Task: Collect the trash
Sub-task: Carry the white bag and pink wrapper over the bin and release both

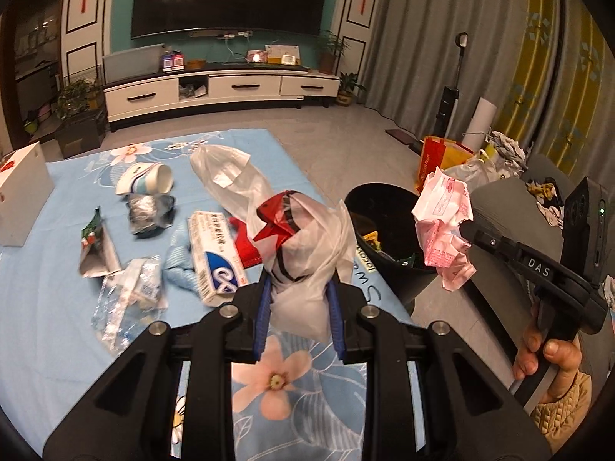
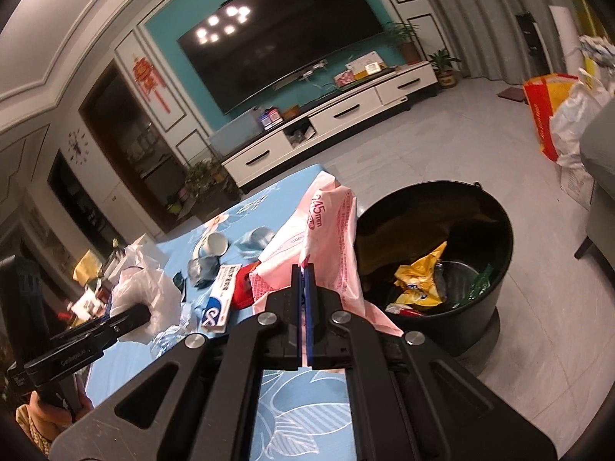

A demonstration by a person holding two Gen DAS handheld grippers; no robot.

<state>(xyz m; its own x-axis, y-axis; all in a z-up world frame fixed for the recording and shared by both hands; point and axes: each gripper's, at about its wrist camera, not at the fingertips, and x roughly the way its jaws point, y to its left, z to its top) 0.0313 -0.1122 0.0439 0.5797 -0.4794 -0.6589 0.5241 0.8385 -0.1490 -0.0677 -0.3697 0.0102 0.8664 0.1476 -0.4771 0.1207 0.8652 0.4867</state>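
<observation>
While both claws grip bags, bin waits.

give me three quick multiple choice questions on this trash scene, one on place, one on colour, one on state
1. Where is the bin?
A. on the table
B. on the floor beside the table
C. on the tv stand

2. What colour is the wrapper in the right gripper?
A. pink
B. green
C. black

3. What is the left gripper doing?
A. hanging open and empty
B. shut on a paper cup
C. shut on a plastic bag

Answers:
1. B, the bin stands on the tiles by the table edge.
2. A, the pinched wrapper is pink with red print.
3. C, its fingers squeeze the whitish bag.
</observation>
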